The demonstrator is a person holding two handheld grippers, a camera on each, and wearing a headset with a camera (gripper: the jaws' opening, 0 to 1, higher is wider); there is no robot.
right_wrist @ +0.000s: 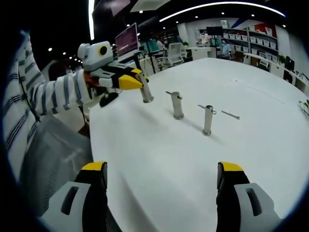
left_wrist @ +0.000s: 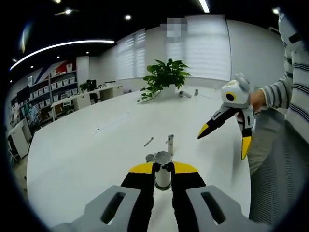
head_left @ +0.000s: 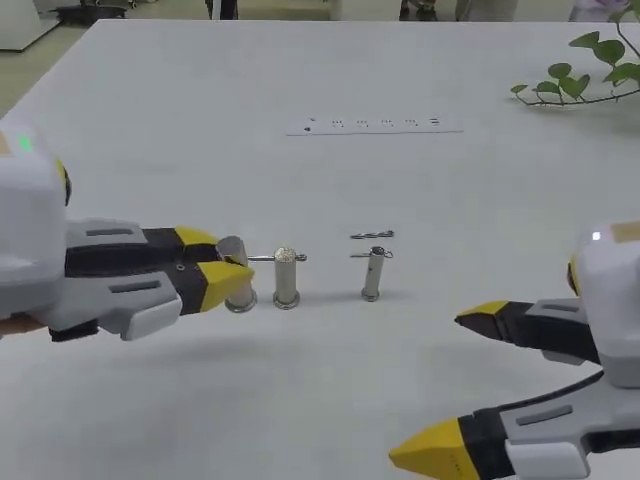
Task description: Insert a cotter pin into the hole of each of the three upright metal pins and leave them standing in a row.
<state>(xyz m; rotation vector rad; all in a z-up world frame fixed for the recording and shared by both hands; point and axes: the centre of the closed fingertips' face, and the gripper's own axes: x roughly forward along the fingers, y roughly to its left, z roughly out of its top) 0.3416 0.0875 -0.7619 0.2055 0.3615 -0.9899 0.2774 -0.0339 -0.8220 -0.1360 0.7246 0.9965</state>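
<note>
Left tool (head_left: 225, 265): closed on the left pin (head_left: 238, 285); in the left gripper view the yellow jaws clamp its shaft just below the head.
Left pin: upright on the counter (head_left: 300, 380), at the left end of the row. The jaws cover its upper shaft, so I cannot tell whether a cotter pin sits in its hole.
Middle pin (head_left: 286, 280): upright, just beside the left pin. The middle cotter pin (head_left: 265, 258) lies crosswise through its top.
Right pin (head_left: 372, 275): upright, set further apart. The right cotter pin (head_left: 383, 254) appears to pass through it; small and faint in the head view.
Loose cotter pin (head_left: 372, 235): flat on the counter behind the right pin, not touching it.
Right tool (head_left: 425, 388): jaws wide apart, holding nothing, off the counter, well apart from the row. Its body is cut off at the frame edge.
</note>
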